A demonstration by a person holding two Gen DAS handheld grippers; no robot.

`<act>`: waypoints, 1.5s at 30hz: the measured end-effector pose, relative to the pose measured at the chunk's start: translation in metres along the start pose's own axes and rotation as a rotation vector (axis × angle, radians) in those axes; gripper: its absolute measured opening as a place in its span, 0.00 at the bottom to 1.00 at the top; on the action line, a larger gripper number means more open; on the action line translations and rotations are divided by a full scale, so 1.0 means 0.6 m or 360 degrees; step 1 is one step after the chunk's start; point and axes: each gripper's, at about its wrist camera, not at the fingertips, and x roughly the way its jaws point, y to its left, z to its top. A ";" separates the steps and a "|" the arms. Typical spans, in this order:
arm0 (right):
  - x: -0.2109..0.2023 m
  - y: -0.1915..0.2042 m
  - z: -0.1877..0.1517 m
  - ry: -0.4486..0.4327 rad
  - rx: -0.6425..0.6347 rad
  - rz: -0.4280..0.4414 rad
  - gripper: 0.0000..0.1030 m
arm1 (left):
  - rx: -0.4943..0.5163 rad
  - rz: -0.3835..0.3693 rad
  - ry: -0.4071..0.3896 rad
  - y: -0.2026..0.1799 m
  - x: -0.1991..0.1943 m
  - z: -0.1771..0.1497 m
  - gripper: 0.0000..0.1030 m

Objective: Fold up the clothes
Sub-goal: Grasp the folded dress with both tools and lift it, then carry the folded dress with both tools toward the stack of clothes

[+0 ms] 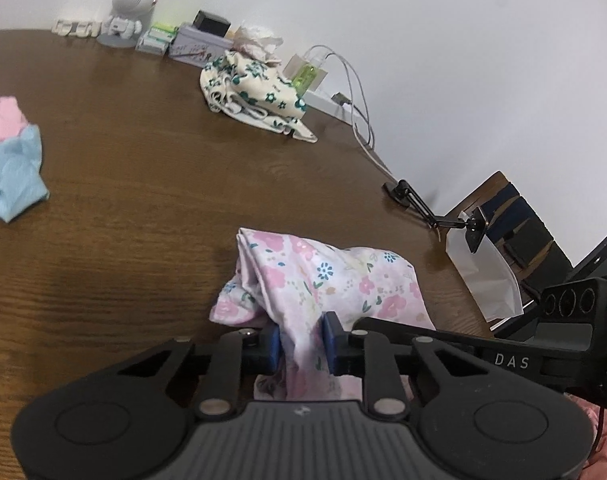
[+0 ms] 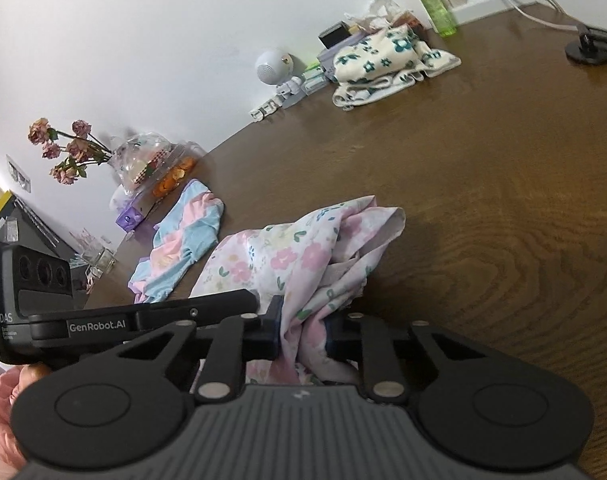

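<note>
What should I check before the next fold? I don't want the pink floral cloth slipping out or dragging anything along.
1. Left gripper shut on the pink floral cloth: ok.
2. Right gripper shut on the same cloth: ok.
3. Cloth spread flat: not ok, it hangs bunched.
4. Bare table ahead to lay it on: ok.
5. Blue and pink garment apart from the cloth: cannot tell, they overlap in the right view.
6. Matching corners held: cannot tell.
</note>
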 end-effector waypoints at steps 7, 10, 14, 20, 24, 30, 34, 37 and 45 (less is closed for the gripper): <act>-0.020 0.030 0.032 -0.0073 -0.0079 0.0017 0.16 | 0.0044 -0.0030 -0.0111 -0.021 -0.034 0.028 0.17; -0.035 0.047 0.053 -0.0122 -0.0130 0.0034 0.16 | 0.0088 -0.0032 -0.0175 -0.039 -0.052 0.051 0.17; -0.053 0.066 0.097 -0.0197 -0.0176 0.0055 0.16 | 0.0155 -0.0035 -0.0272 -0.066 -0.074 0.098 0.17; -0.059 0.080 0.211 -0.0281 -0.0221 0.0083 0.16 | 0.0237 0.0001 -0.0369 -0.104 -0.078 0.210 0.17; -0.042 0.078 0.299 -0.0318 -0.0245 0.0055 0.16 | 0.0273 0.0062 -0.0428 -0.124 -0.057 0.286 0.17; 0.016 0.049 0.406 -0.0323 -0.0255 -0.0002 0.16 | 0.0238 0.0136 -0.0434 -0.106 0.022 0.381 0.17; 0.081 -0.008 0.463 -0.0262 -0.0165 -0.0002 0.16 | 0.0200 0.0198 -0.0397 -0.080 0.102 0.434 0.17; 0.132 -0.053 0.482 -0.0217 -0.0121 -0.0015 0.16 | 0.0149 0.0212 -0.0341 -0.049 0.176 0.461 0.17; 0.259 -0.168 0.502 -0.0084 0.0001 -0.0027 0.16 | 0.0026 0.0198 -0.0233 0.040 0.298 0.473 0.17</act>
